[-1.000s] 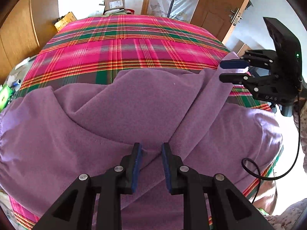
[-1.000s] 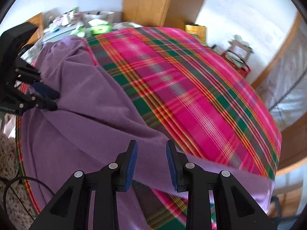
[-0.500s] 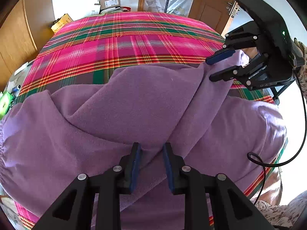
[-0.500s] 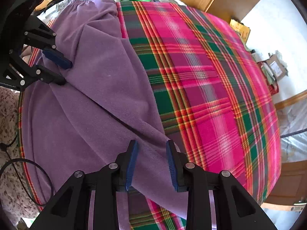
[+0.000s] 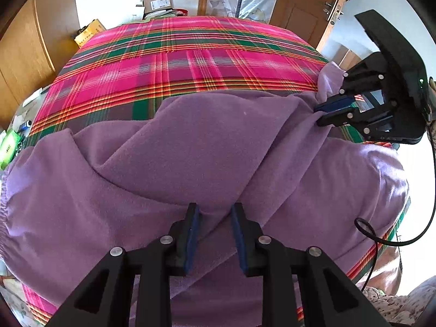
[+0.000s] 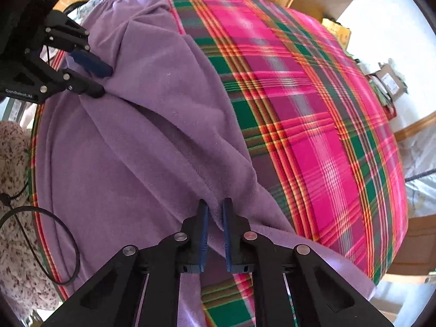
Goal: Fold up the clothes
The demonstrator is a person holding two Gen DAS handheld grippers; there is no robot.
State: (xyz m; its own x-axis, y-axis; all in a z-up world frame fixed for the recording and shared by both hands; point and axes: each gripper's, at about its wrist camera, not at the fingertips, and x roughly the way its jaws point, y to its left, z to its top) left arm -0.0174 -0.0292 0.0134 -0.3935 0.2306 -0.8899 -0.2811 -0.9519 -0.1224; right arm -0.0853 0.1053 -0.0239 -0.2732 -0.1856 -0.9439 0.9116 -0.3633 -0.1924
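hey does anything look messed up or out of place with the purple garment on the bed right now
Nothing damaged or spilled. The purple garment just lies rumpled in diagonal folds on the plaid bedspread. The right gripper is closing on a fabric ridge; the left gripper straddles another.

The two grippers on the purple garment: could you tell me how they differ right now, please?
The right gripper has its jaws narrow and closing, with a fold of the purple garment between them; the left gripper stands wider over a raised fold. The right works at the garment's edge by the plaid sheet, the left mid-cloth. Both point steeply down.
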